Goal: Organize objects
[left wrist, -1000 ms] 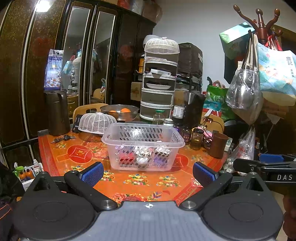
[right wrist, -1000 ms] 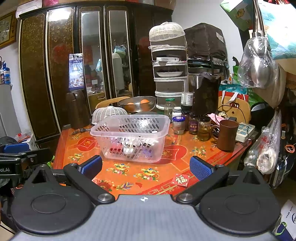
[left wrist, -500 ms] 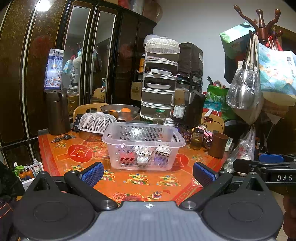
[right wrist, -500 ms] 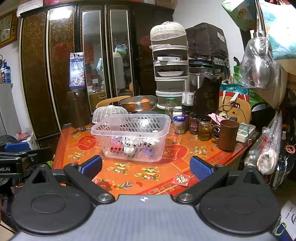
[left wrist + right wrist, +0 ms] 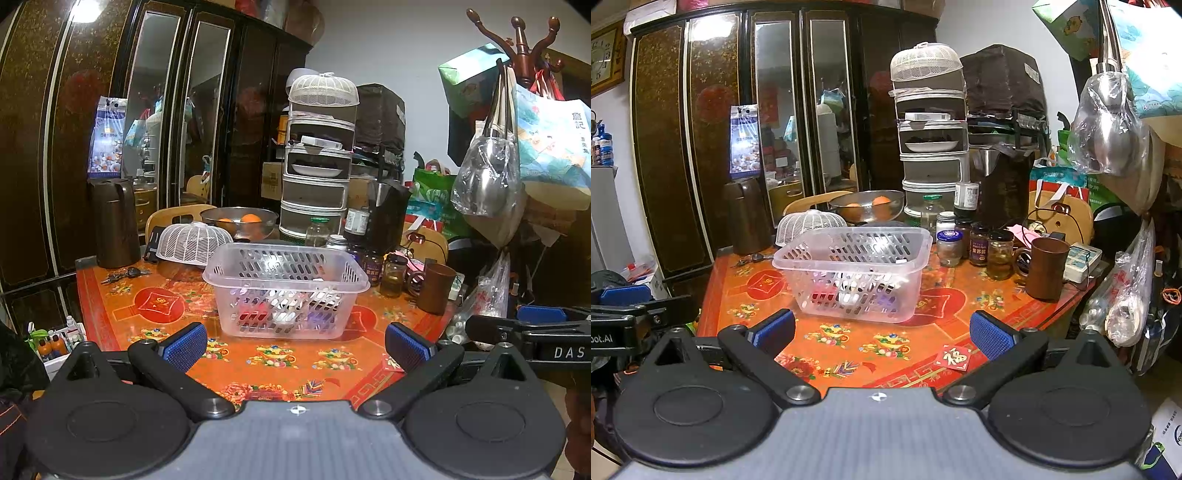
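Nearest in each wrist view is the holder's own tool. The left hand-held gripper [image 5: 295,345] has its blue pads [image 5: 183,345] spread wide with nothing between them, and the right hand-held gripper [image 5: 881,338] is spread the same way and just as empty. Both hang at the near edge of the surface [image 5: 849,343], which wears a red and orange flowered cloth. Each tool also shows at the side of the other's view, so the two sit side by side.

A small red packet [image 5: 952,357] lies flat near the near right edge. Beyond it, about mid-surface, stands the clear slotted basket [image 5: 286,291], upright, with several small things in its bottom: red, white and purple shapes, too blurred through the slots to name.

Right of the basket stands a brown mug [image 5: 1044,266], with a row of jars [image 5: 979,248] just behind and left of it. Far left are a white mesh cover [image 5: 193,243] and a dark jug [image 5: 114,221]. Behind the cover a metal bowl [image 5: 868,206] holds oranges. At the far edge rises a tiered white rack [image 5: 319,158], with a dark cabinet [image 5: 676,147] further back on the left.
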Available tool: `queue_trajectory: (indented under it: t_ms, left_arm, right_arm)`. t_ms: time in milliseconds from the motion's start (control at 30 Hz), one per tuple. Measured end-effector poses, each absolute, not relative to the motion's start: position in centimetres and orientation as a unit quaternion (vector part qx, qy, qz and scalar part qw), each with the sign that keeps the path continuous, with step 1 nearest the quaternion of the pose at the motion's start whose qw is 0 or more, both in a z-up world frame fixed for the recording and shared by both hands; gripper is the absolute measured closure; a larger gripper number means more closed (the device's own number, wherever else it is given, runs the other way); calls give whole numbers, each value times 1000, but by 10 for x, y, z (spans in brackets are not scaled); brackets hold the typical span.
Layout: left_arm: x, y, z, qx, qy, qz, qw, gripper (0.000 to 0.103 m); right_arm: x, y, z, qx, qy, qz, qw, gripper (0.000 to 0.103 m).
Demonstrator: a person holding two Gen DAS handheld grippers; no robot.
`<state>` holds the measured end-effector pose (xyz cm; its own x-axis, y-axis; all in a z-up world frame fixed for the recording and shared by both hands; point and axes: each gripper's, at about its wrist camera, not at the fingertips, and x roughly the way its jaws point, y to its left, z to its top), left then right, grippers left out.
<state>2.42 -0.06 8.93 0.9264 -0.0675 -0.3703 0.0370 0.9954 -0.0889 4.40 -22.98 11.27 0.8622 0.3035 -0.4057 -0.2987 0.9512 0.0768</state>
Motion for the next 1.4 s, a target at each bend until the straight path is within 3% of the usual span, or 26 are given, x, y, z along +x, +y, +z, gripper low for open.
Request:
queue_trajectory:
  t_ms: [800, 1000, 1167, 1400]
  left_arm:
    - [26, 1, 86, -37, 174, -22, 984, 0]
    - [66, 24, 55, -68, 185, -25, 980, 0]
    - [107, 35, 26, -51, 212, 16, 976, 0]
    - [124, 35, 25, -57, 207, -20, 976, 0]
  right_arm:
    - [47, -229, 107, 10, 217, 160, 963, 0]
    - [77, -232, 78, 47, 235, 146, 960, 0]
    - [125, -221, 41, 14, 286, 95, 953, 0]
    - [139, -217, 34, 19, 307, 116, 944, 0]
